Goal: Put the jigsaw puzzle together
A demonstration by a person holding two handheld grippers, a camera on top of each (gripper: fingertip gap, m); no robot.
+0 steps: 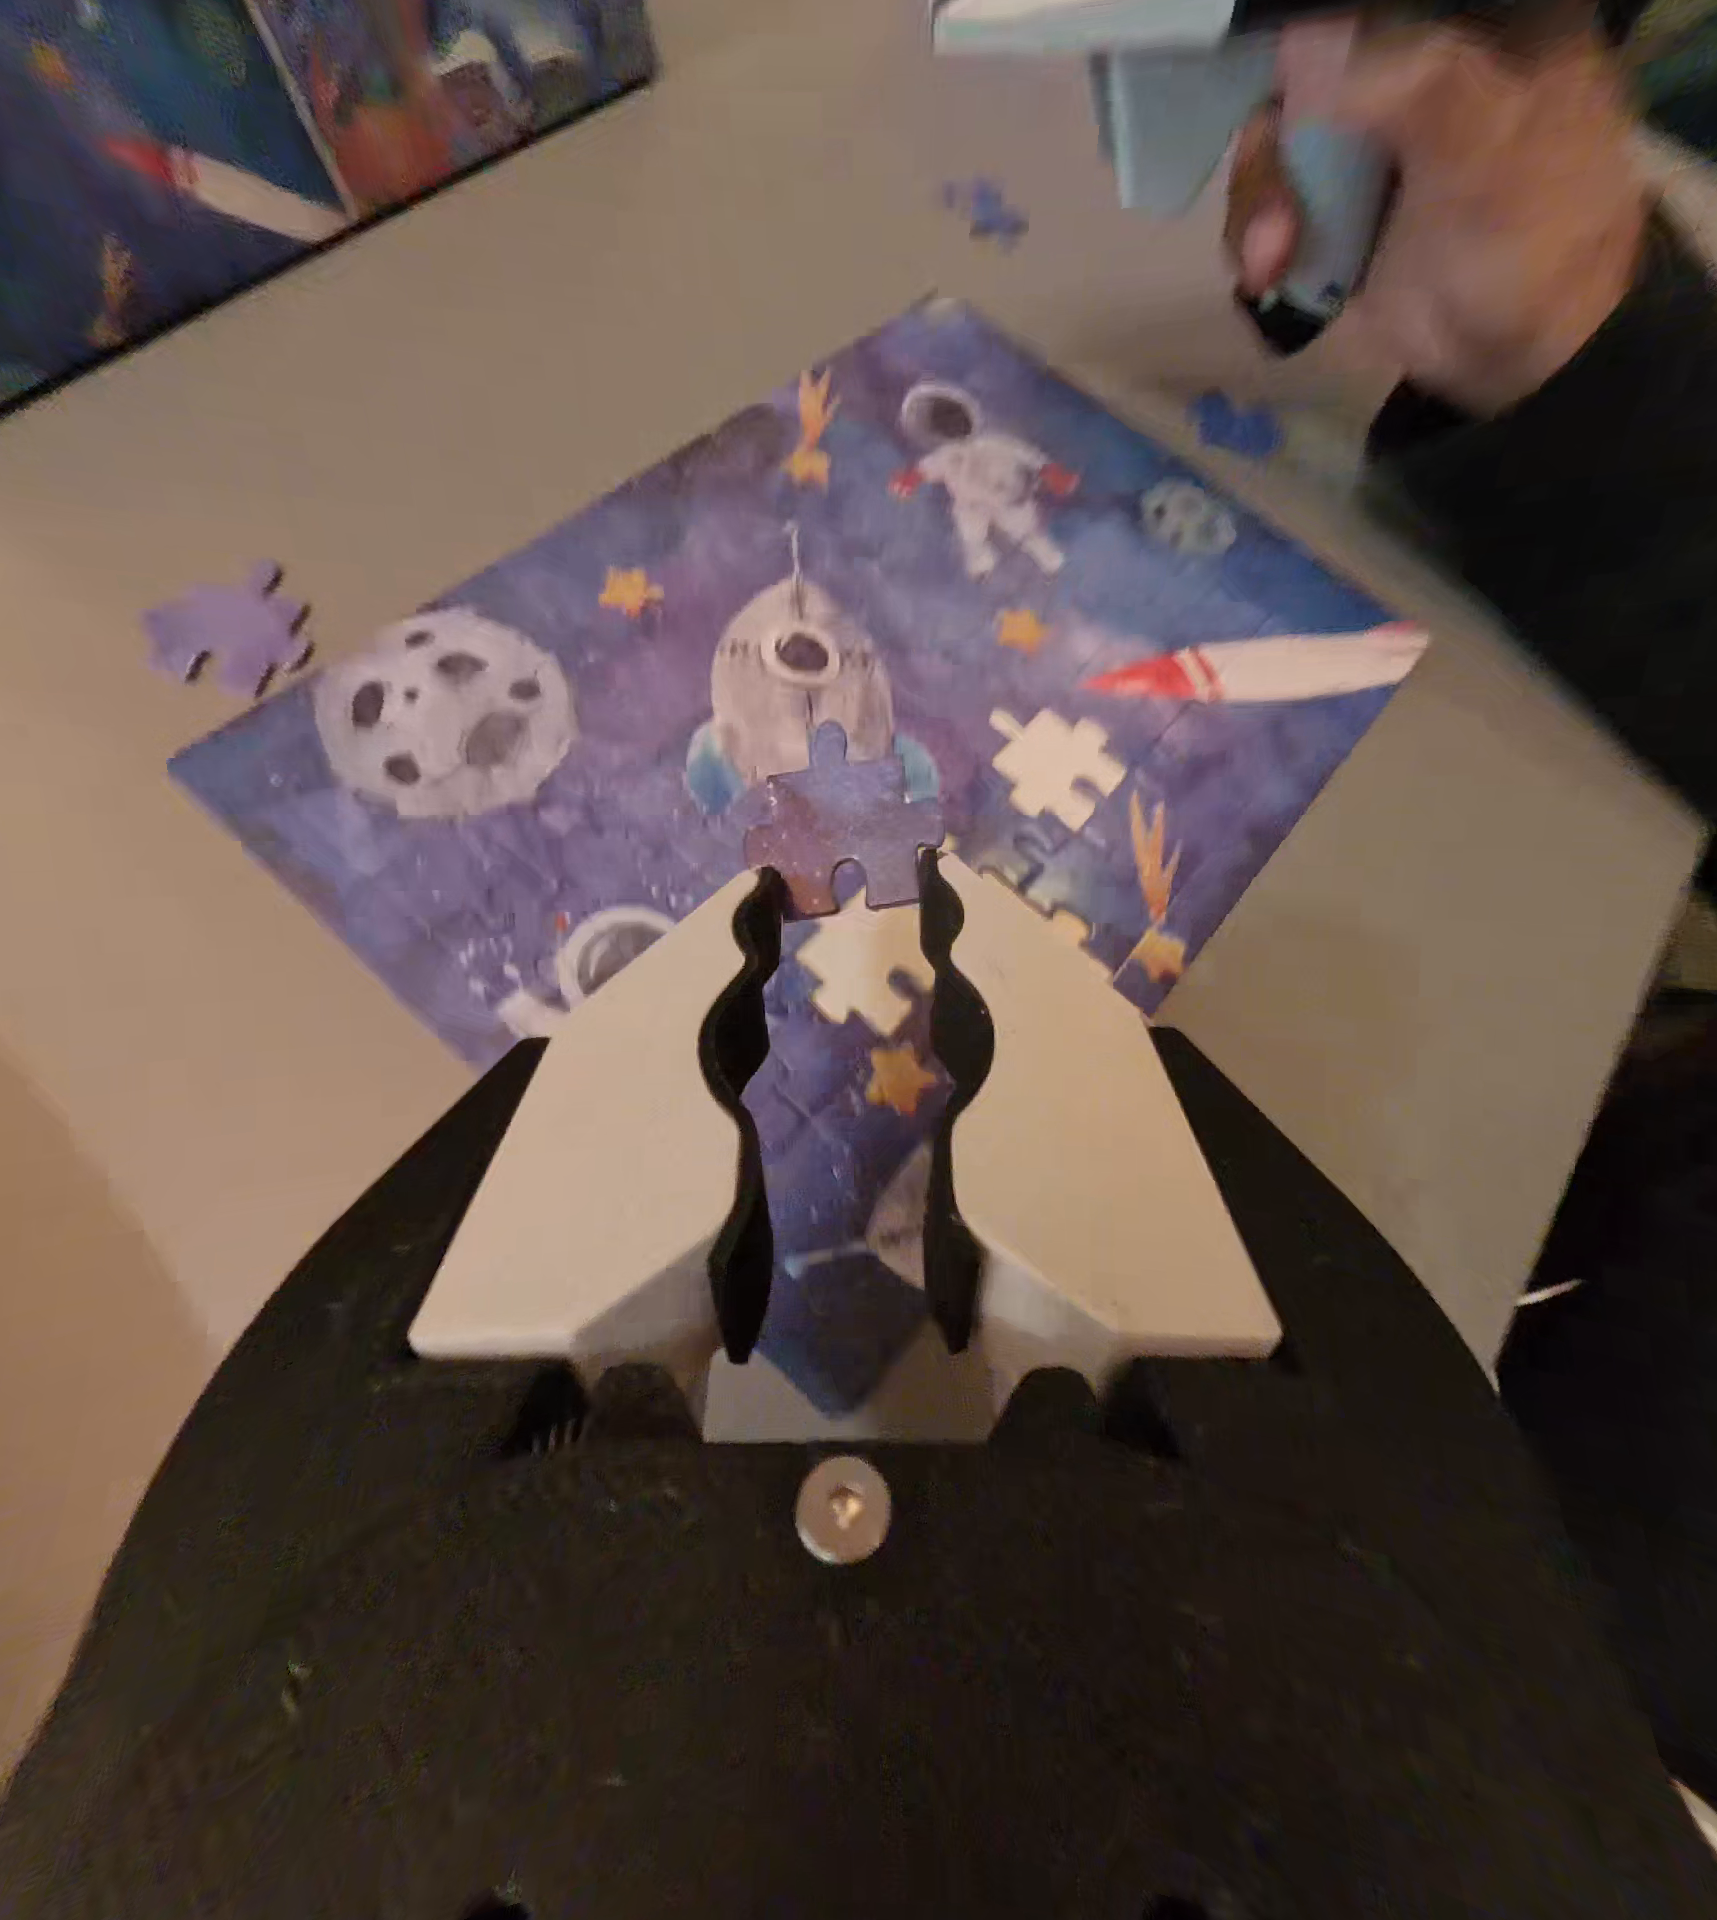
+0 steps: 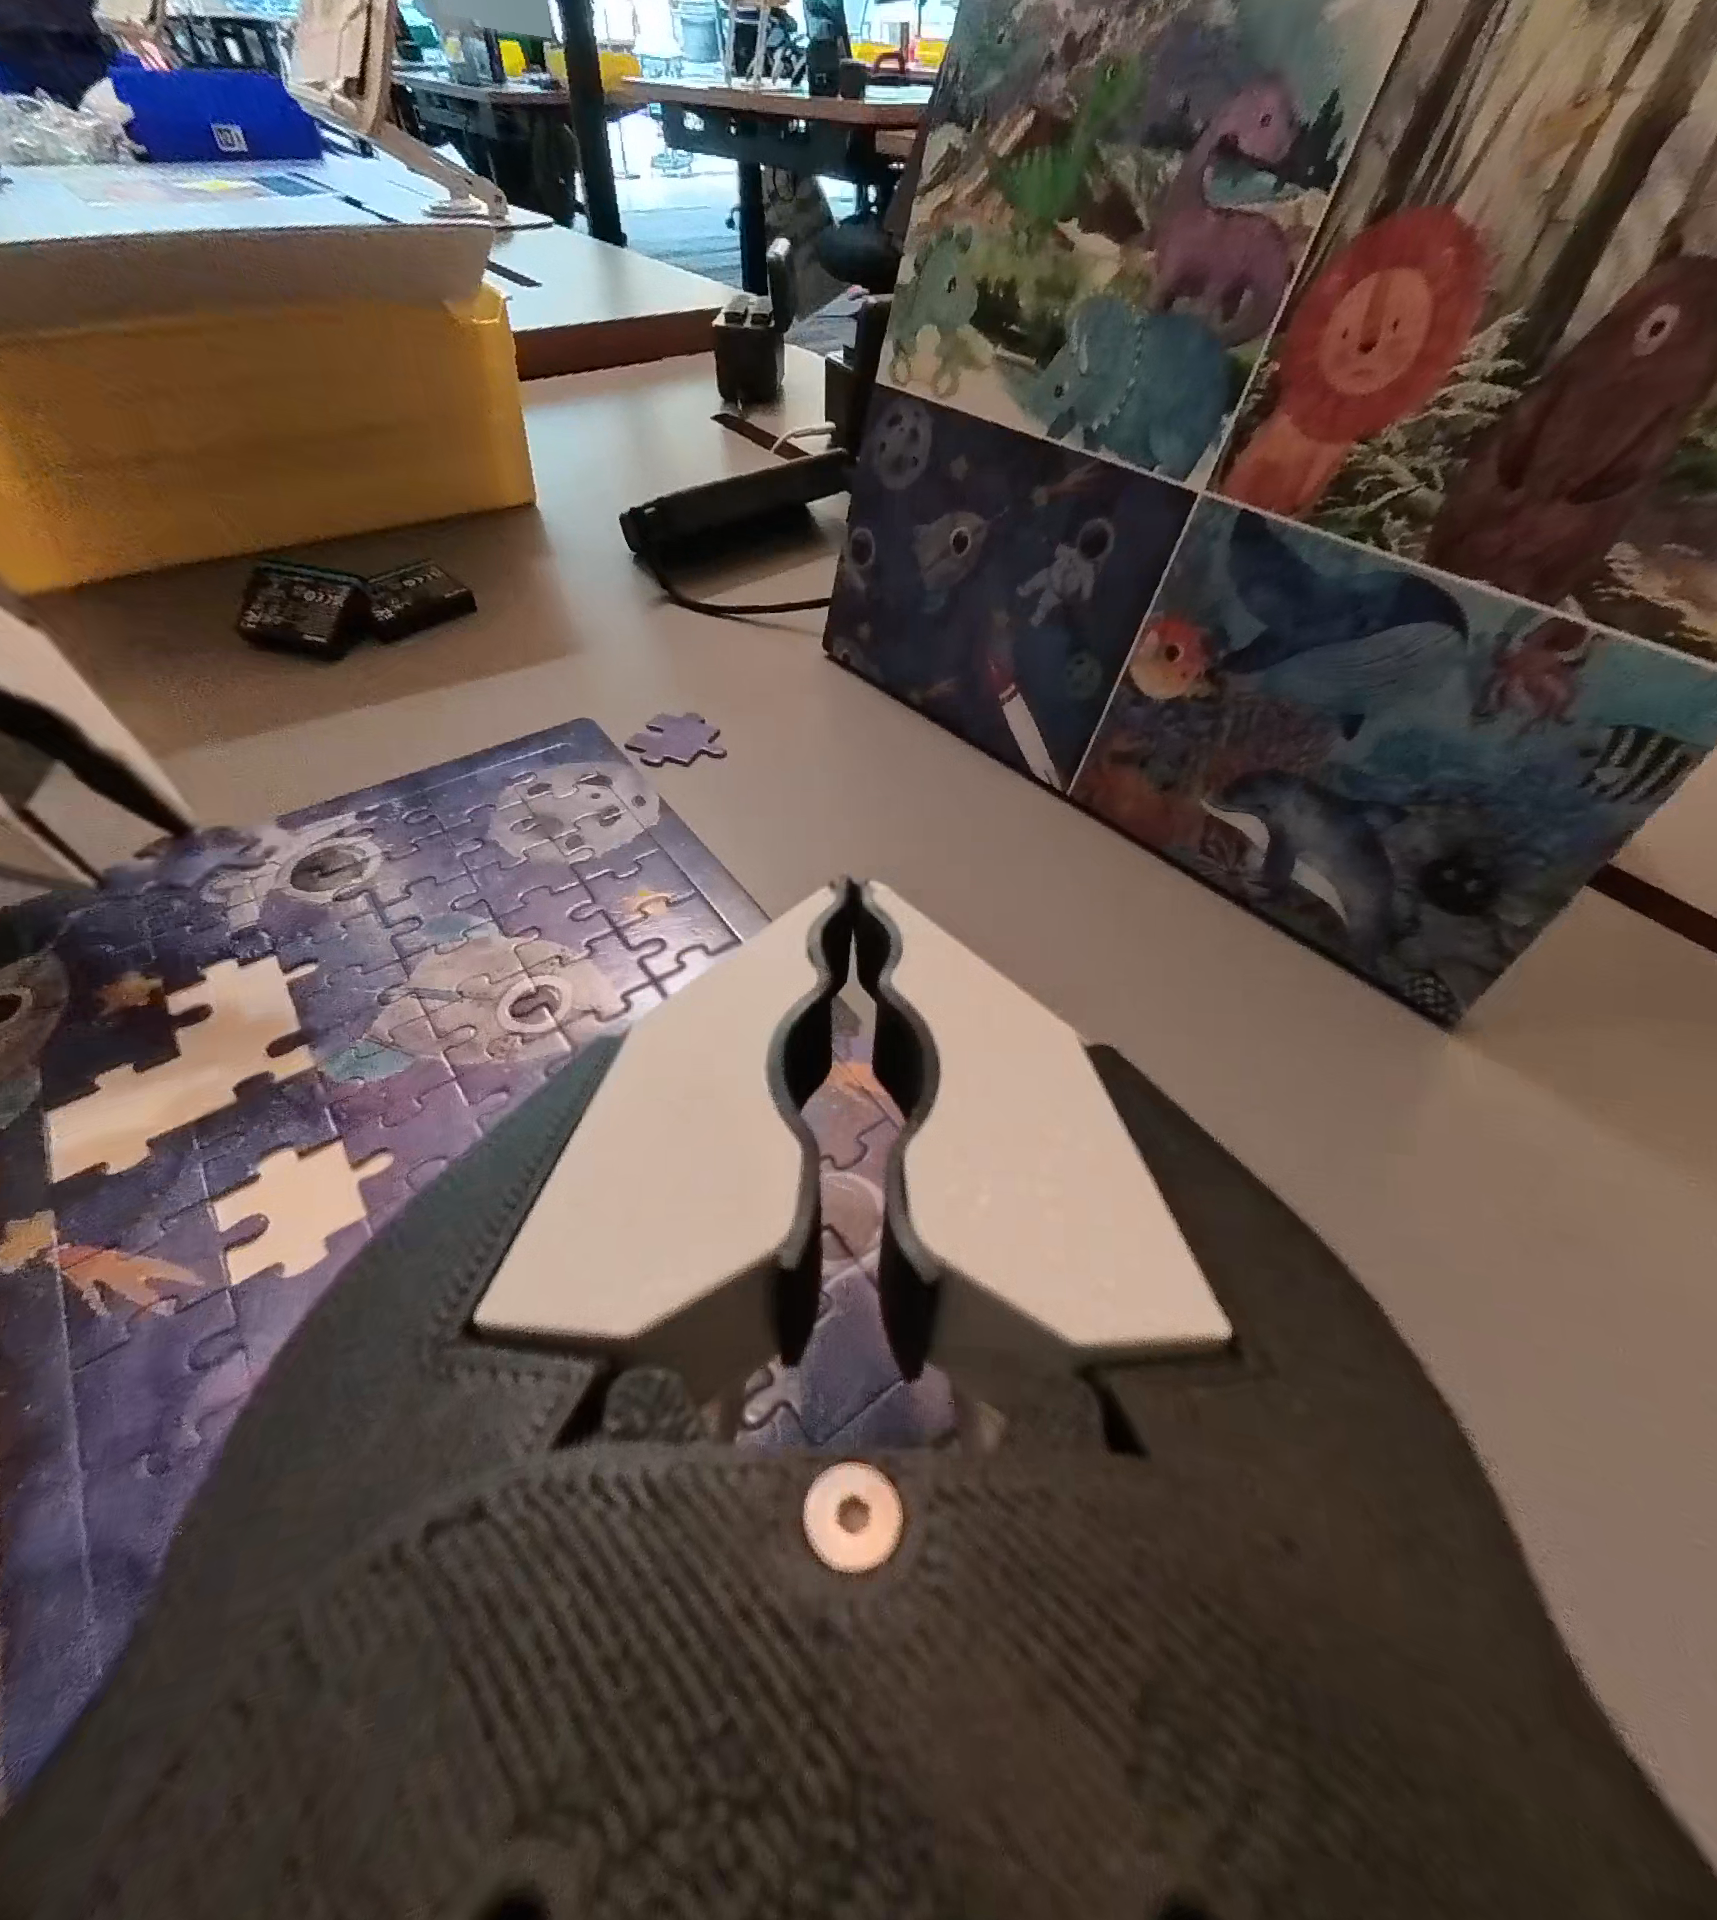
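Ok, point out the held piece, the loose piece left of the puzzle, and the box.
held piece (image 1: 838, 831), left wrist view, its middle.
loose piece (image 1: 228, 636), left wrist view, its middle.
box (image 2: 1280, 582), right wrist view, its front face.

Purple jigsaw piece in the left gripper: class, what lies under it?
The purple jigsaw piece hangs above the space-themed puzzle, covering the grey rocket's base; a white gap shows nearer the camera.
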